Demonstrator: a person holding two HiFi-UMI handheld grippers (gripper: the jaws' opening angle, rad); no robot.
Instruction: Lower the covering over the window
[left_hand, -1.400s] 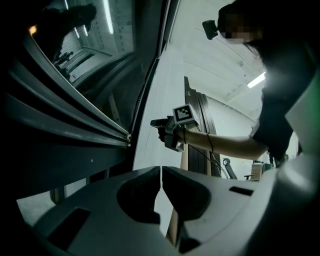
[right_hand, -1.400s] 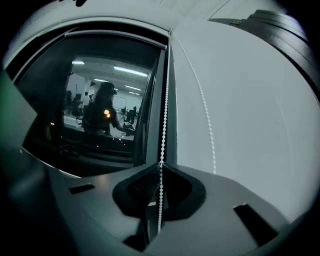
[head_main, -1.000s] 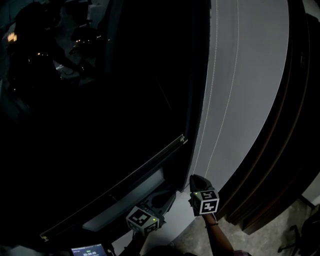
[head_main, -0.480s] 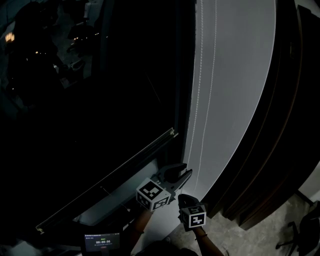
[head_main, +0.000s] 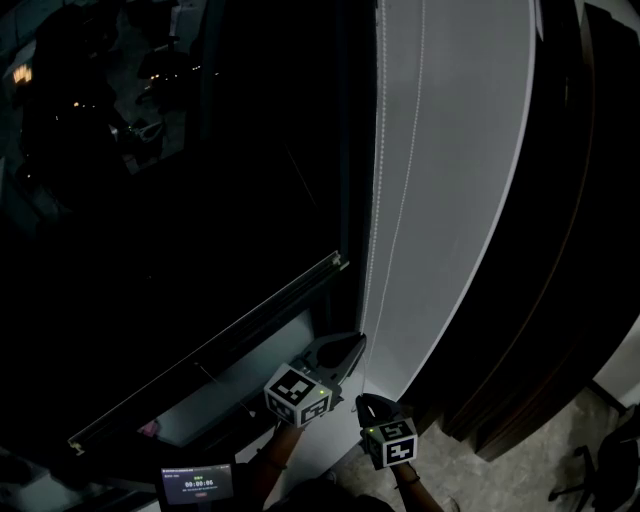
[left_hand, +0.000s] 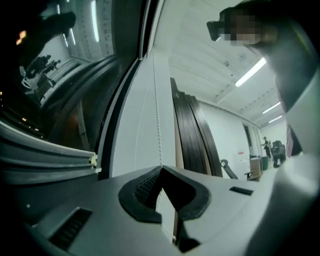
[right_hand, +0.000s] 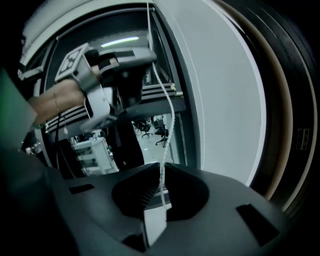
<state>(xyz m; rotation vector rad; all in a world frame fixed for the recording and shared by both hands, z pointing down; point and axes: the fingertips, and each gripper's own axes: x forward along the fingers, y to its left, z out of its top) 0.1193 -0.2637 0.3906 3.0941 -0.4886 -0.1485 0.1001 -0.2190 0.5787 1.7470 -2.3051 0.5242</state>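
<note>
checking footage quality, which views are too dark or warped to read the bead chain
head view: window glass nearly black, light specks top left; bead chain shows thin against the bright white wall. left gripper view: well lit, straight edges bow from the wide lens, chain crisp. right gripper view: dark corners, chain readable down to the jaws.

left gripper (left_hand: 161, 168) jaws pinched on bead cord (left_hand: 158, 125), white panel (left_hand: 147, 145) behind, dark curtain folds (left_hand: 192, 137) right
</note>
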